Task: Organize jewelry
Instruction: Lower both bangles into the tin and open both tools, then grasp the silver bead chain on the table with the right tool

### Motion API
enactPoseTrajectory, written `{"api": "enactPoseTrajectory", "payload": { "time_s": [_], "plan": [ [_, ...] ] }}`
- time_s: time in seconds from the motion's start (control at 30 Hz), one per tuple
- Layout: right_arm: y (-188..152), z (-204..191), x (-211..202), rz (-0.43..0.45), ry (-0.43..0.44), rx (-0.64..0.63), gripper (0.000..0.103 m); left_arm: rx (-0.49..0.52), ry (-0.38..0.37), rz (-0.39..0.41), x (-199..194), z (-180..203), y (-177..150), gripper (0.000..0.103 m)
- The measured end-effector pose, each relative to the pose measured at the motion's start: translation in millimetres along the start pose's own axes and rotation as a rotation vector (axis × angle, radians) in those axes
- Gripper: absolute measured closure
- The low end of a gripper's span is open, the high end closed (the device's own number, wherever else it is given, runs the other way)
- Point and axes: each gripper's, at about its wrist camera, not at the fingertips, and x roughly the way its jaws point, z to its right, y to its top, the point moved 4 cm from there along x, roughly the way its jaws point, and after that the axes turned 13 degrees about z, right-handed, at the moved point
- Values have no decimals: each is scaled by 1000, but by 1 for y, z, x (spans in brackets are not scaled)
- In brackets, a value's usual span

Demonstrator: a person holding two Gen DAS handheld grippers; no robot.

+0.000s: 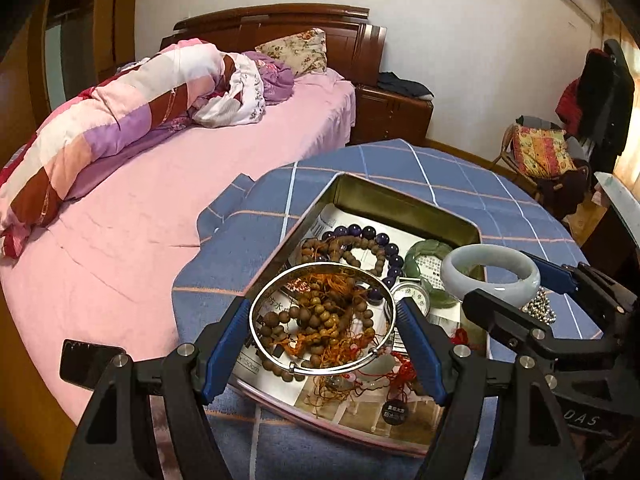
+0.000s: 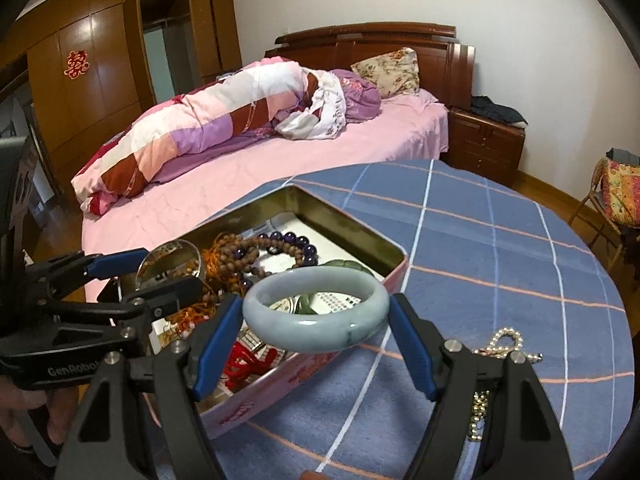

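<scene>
The left gripper (image 1: 322,320) pinches a thin silver bangle (image 1: 280,288) above the open tin box (image 1: 400,196); the right gripper (image 2: 316,320) pinches a pale jade bangle (image 2: 316,334) over the box's right edge, near a pearl bracelet (image 2: 506,340) on the blue cloth (image 2: 500,248)

The silver bangle (image 1: 322,316) hides part of the wooden beads (image 1: 320,320). At four o'clock a pearl string (image 2: 504,344) disappears behind a gripper finger. The tag (image 1: 395,412) lettering is too small to read.
</scene>
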Motion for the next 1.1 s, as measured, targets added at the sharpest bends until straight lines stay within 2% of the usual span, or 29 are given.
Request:
{"api": "enactPoseTrajectory", "payload": {
  "time_s": [0.23,0.4,0.5,0.63,0.77,0.83,0.9,1.1],
  "plan": [
    [-3,-1,4,-2,69,-13,25,1,2,-14,4,0,-2,28],
    [-5,-2,2,2,67,-11,24,7,10,-20,5,1,-2,28],
    [-3,-1,-1,10,70,-7,17,-1,2,-25,5,2,-2,28],
    [0,3,-10,30,69,5,17,-7,-14,-23,3,6,-2,28],
    [4,21,-21,65,32,64,17,12,1,-26,3,10,-4,27],
    [6,30,-21,74,-61,55,17,11,19,-23,3,10,-5,27],
    [6,39,-13,45,-177,38,17,4,25,-18,2,9,-4,27],
    [-3,23,7,-21,-143,-4,17,-5,28,-4,-2,7,-1,27]
  ]
}}
